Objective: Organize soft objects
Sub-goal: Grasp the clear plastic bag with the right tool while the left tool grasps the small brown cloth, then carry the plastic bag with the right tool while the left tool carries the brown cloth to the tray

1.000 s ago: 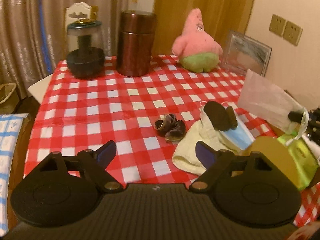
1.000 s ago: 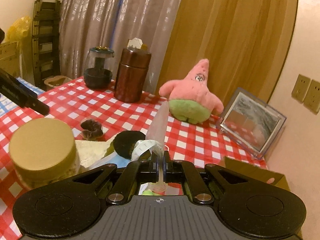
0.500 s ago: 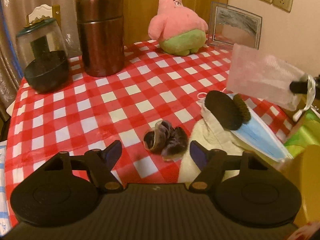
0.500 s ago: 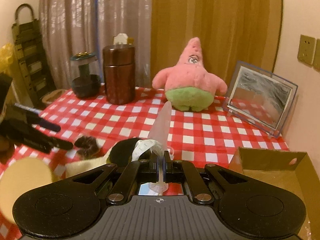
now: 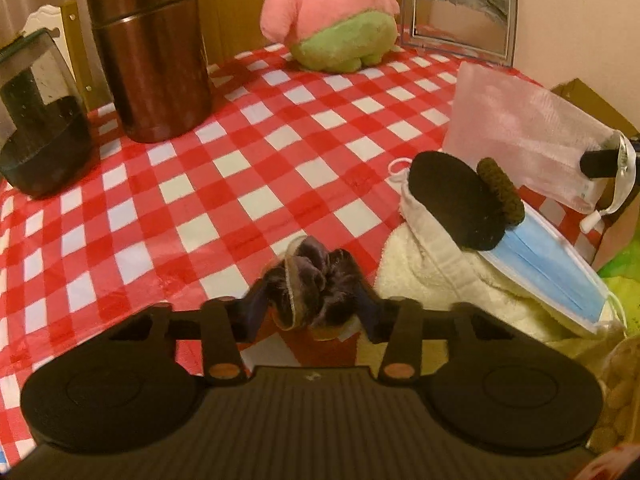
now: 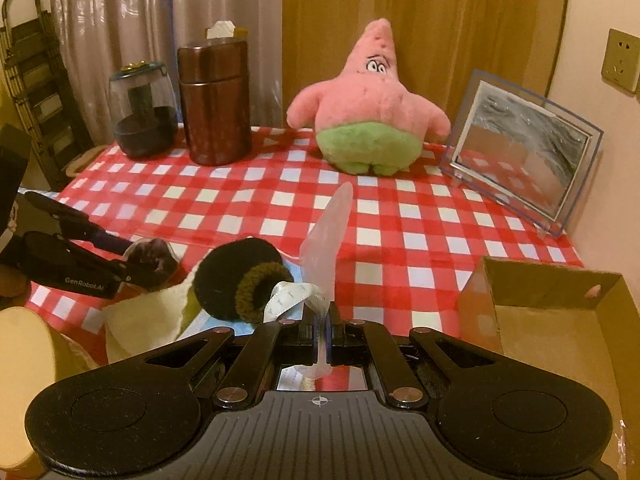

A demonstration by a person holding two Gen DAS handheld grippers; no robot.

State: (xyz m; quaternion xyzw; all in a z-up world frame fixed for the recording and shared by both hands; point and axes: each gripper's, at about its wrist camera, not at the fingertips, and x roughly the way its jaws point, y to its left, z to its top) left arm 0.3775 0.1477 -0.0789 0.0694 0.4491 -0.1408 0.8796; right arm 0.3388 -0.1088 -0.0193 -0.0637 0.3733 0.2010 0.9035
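Observation:
A dark purple scrunchie lies on the red-checked tablecloth, and my left gripper is closing on it, pads touching both its sides. The right wrist view shows the same grip from the side. My right gripper is shut on the drawstring edge of a translucent pink mesh pouch, which hangs above the cloth. Beside the scrunchie is a pile: cream towel, black round pad, brown hair tie, blue face mask.
A pink and green star plush stands at the back, next to a brown canister, a glass jar and a picture frame. An open cardboard box sits at front right. A yellow-lidded jar is at front left.
My left gripper has moved forward and down to the scrunchie, and its jaws have narrowed around it. The right gripper has swung right with the pouch, bringing the cardboard box into view.

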